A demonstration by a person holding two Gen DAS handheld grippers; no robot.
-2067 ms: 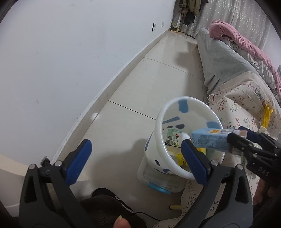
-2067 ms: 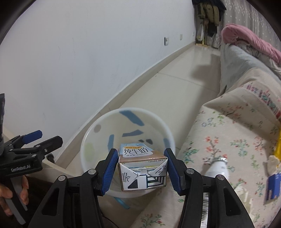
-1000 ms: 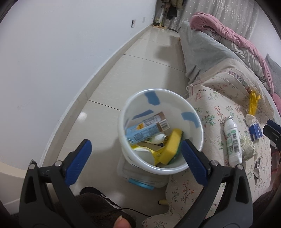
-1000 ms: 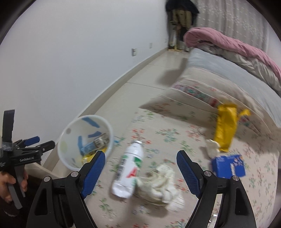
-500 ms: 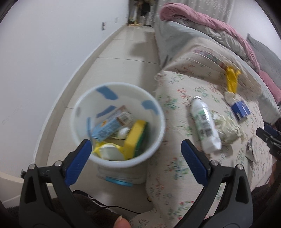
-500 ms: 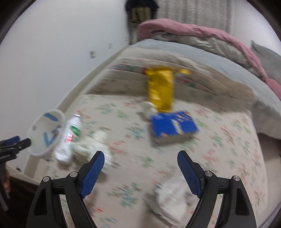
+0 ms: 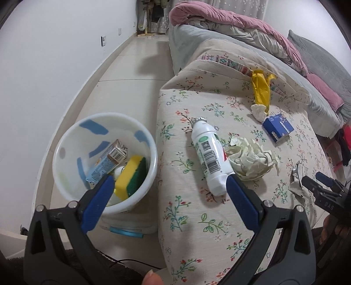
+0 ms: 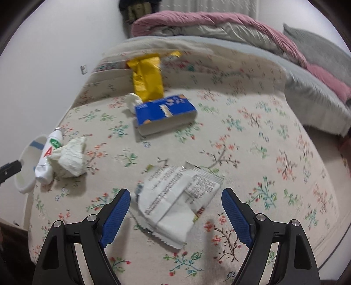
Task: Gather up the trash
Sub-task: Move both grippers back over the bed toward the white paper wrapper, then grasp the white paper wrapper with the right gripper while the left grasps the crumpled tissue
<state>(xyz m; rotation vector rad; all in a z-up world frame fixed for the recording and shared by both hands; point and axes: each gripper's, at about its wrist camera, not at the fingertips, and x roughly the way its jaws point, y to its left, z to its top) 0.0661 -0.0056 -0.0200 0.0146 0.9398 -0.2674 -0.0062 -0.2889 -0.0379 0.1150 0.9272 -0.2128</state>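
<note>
My left gripper (image 7: 169, 182) is open, hanging over the gap between the white bucket (image 7: 70, 162) and the bed edge. A milk carton (image 7: 107, 157) and a yellow-green sponge (image 7: 131, 173) lie in the bucket. On the floral cover lie a white bottle (image 7: 208, 155), a crumpled cream paper (image 7: 250, 160), a blue box (image 8: 164, 109) and a yellow wrapper (image 8: 147, 76). My right gripper (image 8: 175, 195) is open low over a torn white wrapper (image 8: 186, 197), which lies between its fingers without touching the pads.
The floral bed cover (image 8: 263, 136) runs back to grey and pink bedding (image 8: 219, 19). A white wall (image 7: 43, 65) and tiled floor (image 7: 131, 65) lie left of the bed. The bucket stands on a clear tub (image 7: 127, 228). A small white tissue (image 7: 258, 110) lies by the yellow wrapper.
The right gripper let the milk carton go into the bucket, then swung right across the bed and came down over the white wrapper. The left view turned right, from the bucket toward the bed.
</note>
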